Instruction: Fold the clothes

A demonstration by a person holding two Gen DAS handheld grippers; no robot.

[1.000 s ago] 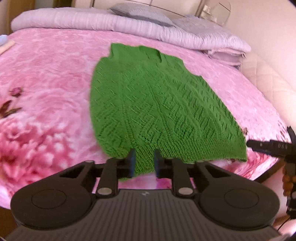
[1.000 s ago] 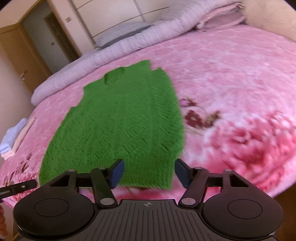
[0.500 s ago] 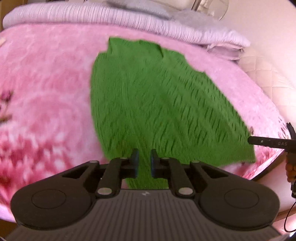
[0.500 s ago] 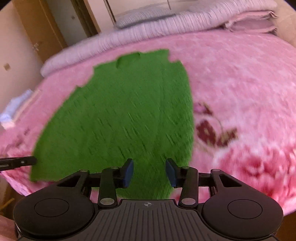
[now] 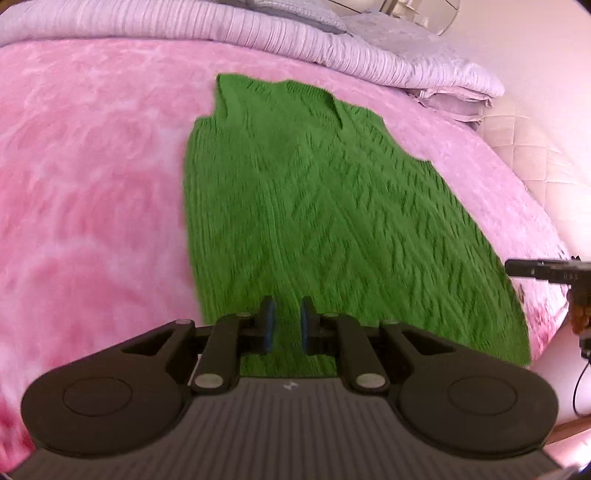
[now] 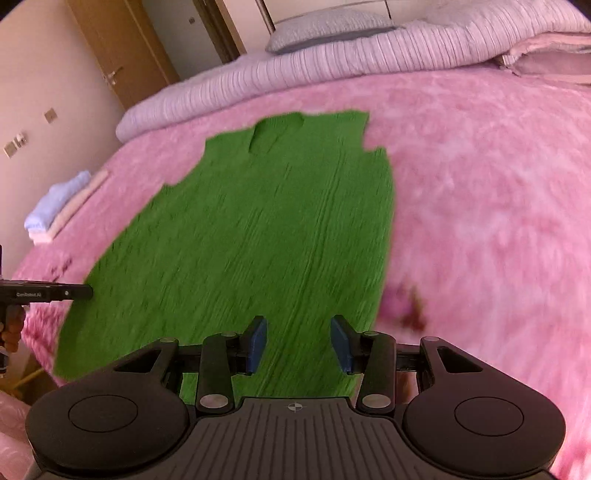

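A green knitted sweater lies flat on a pink blanket that covers the bed, neckline toward the far end, hem toward the near edge.

Left wrist view, left to right: bare pink blanket, then the sweater across the centre. The left gripper sits over the hem area. Its jaws stand close together with a narrow gap, and sweater fabric shows through that gap; no fabric is pinched, so the gripper reads as nearly closed but empty. At the right edge, part of the right gripper's black body is visible, held by a hand. A lilac quilt is bunched along the head of the bed.

Right wrist view, left to right: a small stack of folded towels near the blanket's left edge, then the sweater, then bare blanket. The right gripper is over the hem near the sweater's right side. Its jaws stand wide apart, holding nothing. A wooden door is in the background at upper left.
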